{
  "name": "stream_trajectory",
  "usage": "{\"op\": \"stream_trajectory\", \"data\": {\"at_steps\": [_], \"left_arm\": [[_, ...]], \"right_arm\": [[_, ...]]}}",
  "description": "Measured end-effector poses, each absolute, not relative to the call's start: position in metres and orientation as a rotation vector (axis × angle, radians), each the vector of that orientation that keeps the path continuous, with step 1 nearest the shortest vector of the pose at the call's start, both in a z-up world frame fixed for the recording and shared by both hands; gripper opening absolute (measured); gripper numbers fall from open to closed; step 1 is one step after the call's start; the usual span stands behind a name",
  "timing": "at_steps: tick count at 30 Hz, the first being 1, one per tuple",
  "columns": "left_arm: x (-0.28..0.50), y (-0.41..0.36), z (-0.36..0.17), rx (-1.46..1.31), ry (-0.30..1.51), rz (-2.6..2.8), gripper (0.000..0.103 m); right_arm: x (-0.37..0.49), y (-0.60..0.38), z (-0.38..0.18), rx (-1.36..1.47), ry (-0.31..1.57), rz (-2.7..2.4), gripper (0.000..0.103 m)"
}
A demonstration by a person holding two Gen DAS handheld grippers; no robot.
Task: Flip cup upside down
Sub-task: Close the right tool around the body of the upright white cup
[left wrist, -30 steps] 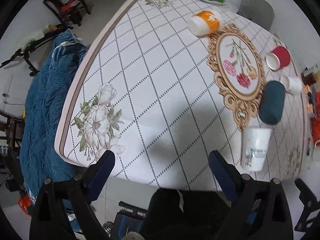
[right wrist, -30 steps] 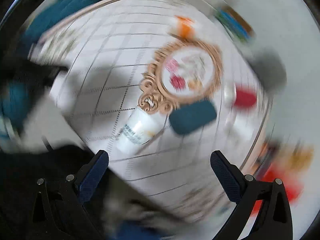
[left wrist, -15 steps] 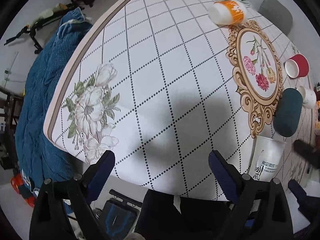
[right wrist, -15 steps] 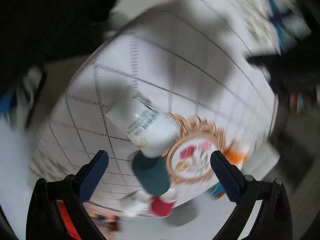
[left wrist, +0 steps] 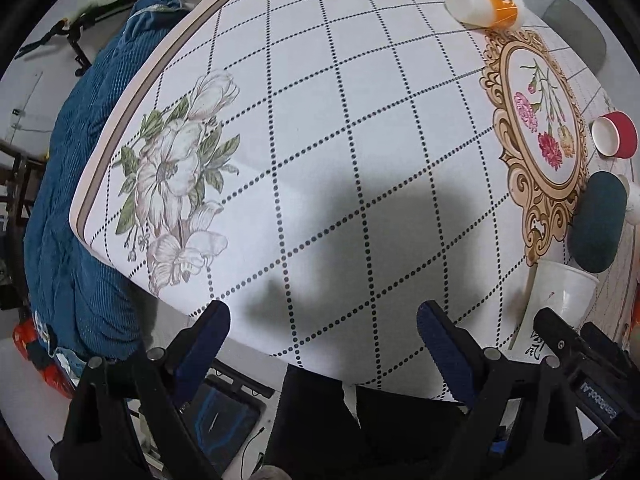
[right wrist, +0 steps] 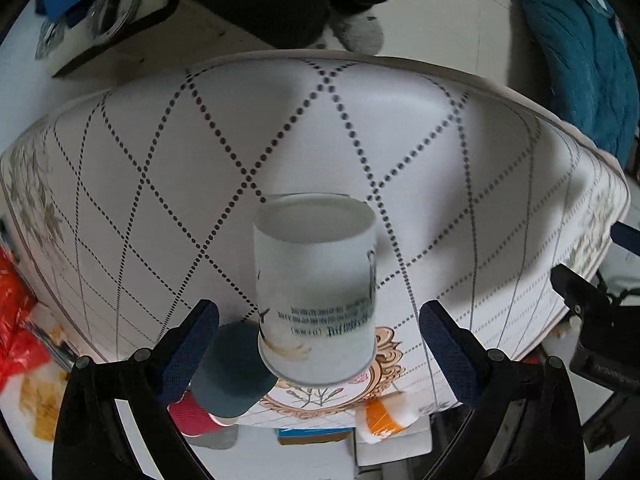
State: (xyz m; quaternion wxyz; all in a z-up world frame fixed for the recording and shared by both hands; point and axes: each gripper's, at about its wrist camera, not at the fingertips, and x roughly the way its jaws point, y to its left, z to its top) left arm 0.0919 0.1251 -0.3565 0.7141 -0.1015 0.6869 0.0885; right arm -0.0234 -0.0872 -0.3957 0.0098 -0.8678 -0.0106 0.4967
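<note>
A white paper cup (right wrist: 316, 292) with printed text lies on its side on the patterned tablecloth (right wrist: 360, 140), base toward the table's near edge. My right gripper (right wrist: 319, 334) is open, turned upside down, with a finger on each side of the cup and not touching it. The cup also shows in the left wrist view (left wrist: 560, 300) at the right, with the right gripper's black body in front of it. My left gripper (left wrist: 323, 330) is open and empty at the table's front edge, well left of the cup.
A dark teal cup (left wrist: 596, 226), a red cup (left wrist: 614, 134) and an orange-and-white cup (left wrist: 486, 2) lie on their sides on the table. A small white cup (left wrist: 631, 204) sits behind the teal one. A blue quilt (left wrist: 72, 200) hangs to the left.
My right gripper has swung round, rolled over and closed in on the white cup, which now sits between its open fingers. My left gripper moved slightly closer to the table.
</note>
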Motion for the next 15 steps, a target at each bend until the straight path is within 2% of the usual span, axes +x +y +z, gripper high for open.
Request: {"op": "stream_trajectory", "data": {"at_steps": [8, 15], "left_arm": [[0.087, 0.131, -0.360, -0.236, 1.523, 0.212, 0.096], [0.087, 0.131, -0.359, -0.231, 1.521, 0.215, 0.096]], "right_arm": [[-0.019, -0.089, -0.404, -2.730, -0.075, 1.569, 0.095], [-0.028, -0.094, -0.411, -2.727, -0.038, 1.556, 0.074]]}}
